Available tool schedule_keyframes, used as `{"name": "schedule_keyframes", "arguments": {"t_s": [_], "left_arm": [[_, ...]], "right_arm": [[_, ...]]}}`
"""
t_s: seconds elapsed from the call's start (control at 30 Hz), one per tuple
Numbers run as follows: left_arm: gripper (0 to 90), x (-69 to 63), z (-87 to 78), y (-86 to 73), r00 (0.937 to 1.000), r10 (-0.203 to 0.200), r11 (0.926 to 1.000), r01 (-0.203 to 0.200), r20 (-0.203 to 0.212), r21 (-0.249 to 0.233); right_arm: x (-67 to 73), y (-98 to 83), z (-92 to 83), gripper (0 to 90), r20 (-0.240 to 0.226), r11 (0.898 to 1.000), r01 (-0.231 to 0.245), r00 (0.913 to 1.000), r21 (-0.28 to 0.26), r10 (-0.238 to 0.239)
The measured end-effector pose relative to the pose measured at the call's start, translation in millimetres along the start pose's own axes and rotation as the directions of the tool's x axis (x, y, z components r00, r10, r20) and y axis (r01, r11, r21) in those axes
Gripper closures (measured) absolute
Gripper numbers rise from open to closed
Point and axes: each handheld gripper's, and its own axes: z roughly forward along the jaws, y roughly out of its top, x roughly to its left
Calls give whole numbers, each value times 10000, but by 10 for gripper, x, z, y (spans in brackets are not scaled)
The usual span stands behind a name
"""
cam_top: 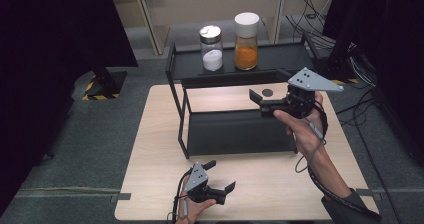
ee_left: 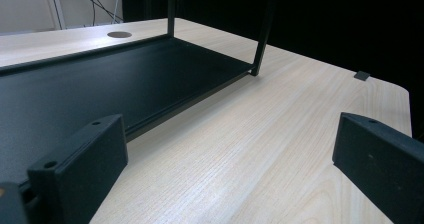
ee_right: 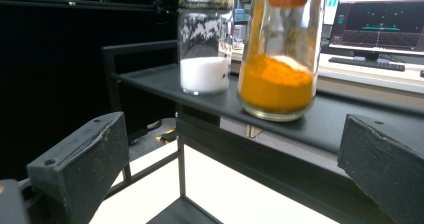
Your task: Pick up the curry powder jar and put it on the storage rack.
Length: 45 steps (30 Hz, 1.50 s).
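Note:
A black two-tier rack (cam_top: 186,116) stands on the wooden table (cam_top: 155,154). On its top shelf (ee_right: 330,119) a jar of white powder (cam_top: 212,49) (ee_right: 204,44) with a metal lid stands left of a jar of orange powder (cam_top: 246,41) (ee_right: 280,59) with a white lid. My right gripper (cam_top: 261,104) (ee_right: 230,129) is open and empty at the rack's right end, just below the top shelf, and faces the jars. At the table's front edge my left gripper (cam_top: 220,175) (ee_left: 225,134) is open and empty, pointing at the lower shelf (ee_left: 100,84).
A round hole (cam_top: 268,92) (ee_left: 119,34) sits in the table behind the rack. Dark curtains hang at left and right, with cables (cam_top: 360,69) on the floor at right. Beyond the rack a monitor (ee_right: 380,24) stands on a desk.

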Motion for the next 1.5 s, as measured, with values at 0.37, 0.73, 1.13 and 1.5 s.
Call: {"name": "schedule_keyframes", "arguments": {"t_s": [0.37, 0.73, 1.13, 1.5], "left_arm": [[5, 1, 0, -2, 10000, -21, 10000, 21, -48, -26], [5, 1, -4, -4, 10000, -36, 10000, 35, -81, -61], [5, 6, -11, 0, 9999, -61, 10000, 60, -117, -77], [5, 6, -13, -1, 9999, -67, 9999, 65, -118, -111]], "right_arm": [[-10, -277, -107, 4, 19, 9999, 41, 10000, 111, -41], [31, -496, -201, 4, -50, 9995, 242, 9997, 194, -241], [57, -806, -303, 4, -314, 9990, 11, 9995, 437, 3], [72, -1067, -389, 4, -302, 9979, 109, 9995, 644, -90]]}}
